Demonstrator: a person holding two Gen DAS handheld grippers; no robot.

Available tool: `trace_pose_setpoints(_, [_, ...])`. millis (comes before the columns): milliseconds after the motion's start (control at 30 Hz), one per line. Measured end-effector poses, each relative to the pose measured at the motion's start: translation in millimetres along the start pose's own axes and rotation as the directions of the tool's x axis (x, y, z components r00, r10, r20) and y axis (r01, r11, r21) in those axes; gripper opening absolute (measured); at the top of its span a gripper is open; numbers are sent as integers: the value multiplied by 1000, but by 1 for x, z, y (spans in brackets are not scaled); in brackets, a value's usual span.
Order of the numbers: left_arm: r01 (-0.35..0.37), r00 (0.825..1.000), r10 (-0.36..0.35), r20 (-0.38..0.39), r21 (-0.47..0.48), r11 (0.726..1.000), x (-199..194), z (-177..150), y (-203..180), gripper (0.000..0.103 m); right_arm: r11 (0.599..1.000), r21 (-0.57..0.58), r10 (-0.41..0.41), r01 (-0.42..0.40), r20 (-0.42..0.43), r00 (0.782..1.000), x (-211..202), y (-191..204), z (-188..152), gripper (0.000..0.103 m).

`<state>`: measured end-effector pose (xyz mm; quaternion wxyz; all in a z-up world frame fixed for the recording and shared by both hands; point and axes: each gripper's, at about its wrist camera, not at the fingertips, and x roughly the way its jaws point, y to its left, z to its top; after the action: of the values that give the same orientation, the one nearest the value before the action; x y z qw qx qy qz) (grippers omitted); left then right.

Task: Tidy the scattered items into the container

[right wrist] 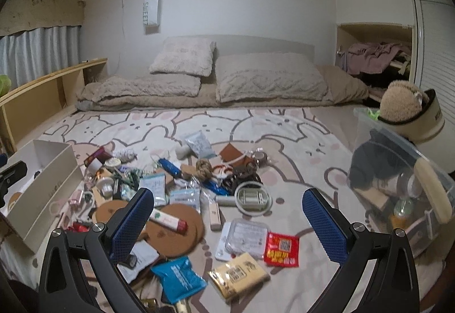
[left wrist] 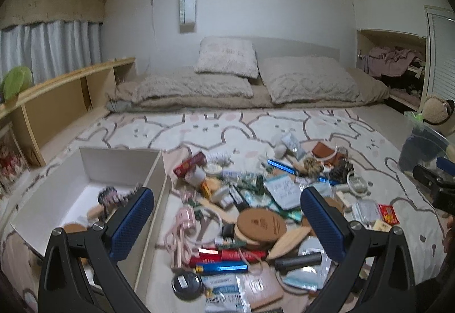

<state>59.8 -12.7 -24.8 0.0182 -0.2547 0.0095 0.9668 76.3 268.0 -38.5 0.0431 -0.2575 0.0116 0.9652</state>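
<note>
Where the bunny-patterned pink and white bedspread (right wrist: 256, 125) stretches toward beige fluffy pillows (right wrist: 270, 80) and a white wall, heaped with clutter. At left, open white rectangular cardboard box (left wrist: 119, 159), holding a hairbrush and little else discernible. At right, clear plastic bin (right wrist: 403, 179), contents blurred. Strewn between: round cork coasters (right wrist: 182, 225), red snack packet (right wrist: 281, 249), blue metallic tube (left wrist: 221, 267). Left claw (left wrist: 227, 216) spread wide, empty, over the pile; right claw (right wrist: 227, 213) likewise wide, empty.
</note>
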Motion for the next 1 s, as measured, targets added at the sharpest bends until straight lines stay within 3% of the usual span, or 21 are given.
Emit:
trace_pose_setpoints(567, [37, 981, -45, -190, -47, 998, 13, -71, -3, 103, 993, 69, 99, -93, -87, 991, 5, 1, -56, 103])
trace_pose_setpoints(1000, [48, 944, -78, -322, -99, 994, 20, -125, -27, 103, 990, 29, 138, -135, -194, 971, 3, 14, -75, 103])
